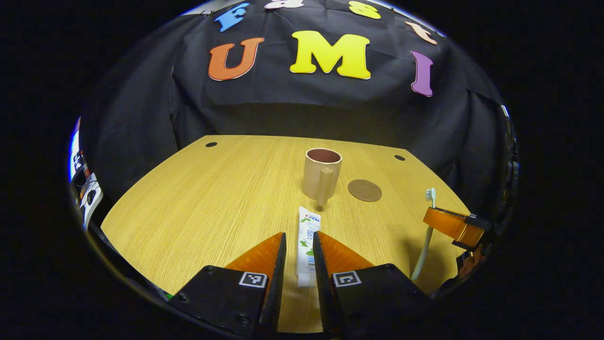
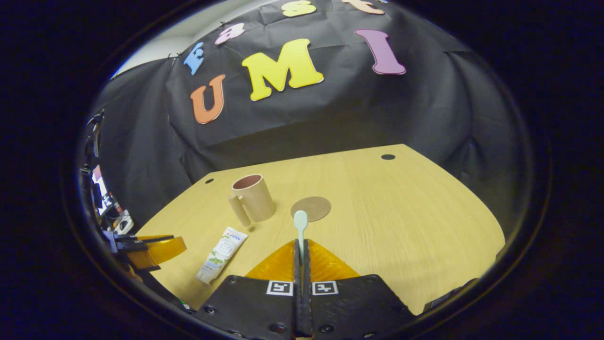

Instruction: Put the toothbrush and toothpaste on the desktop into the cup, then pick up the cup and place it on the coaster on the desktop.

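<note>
A white toothpaste tube lies flat on the wooden desktop, seen through the narrow gap of my left gripper, which is open and hovers just short of it. In the right gripper view the tube lies beyond the left gripper, apart from it. My right gripper is shut on a pale toothbrush, whose head sticks out past the fingertips. From the left gripper view that gripper holds the toothbrush upright above the desktop's right side. The beige cup stands upright with its handle facing me, and the round brown coaster lies beside it.
Small dark holes mark the desktop's far corners. Black cloth closes off the back. Cluttered equipment sits off the desktop's left edge. Bare wood spreads right of the coaster.
</note>
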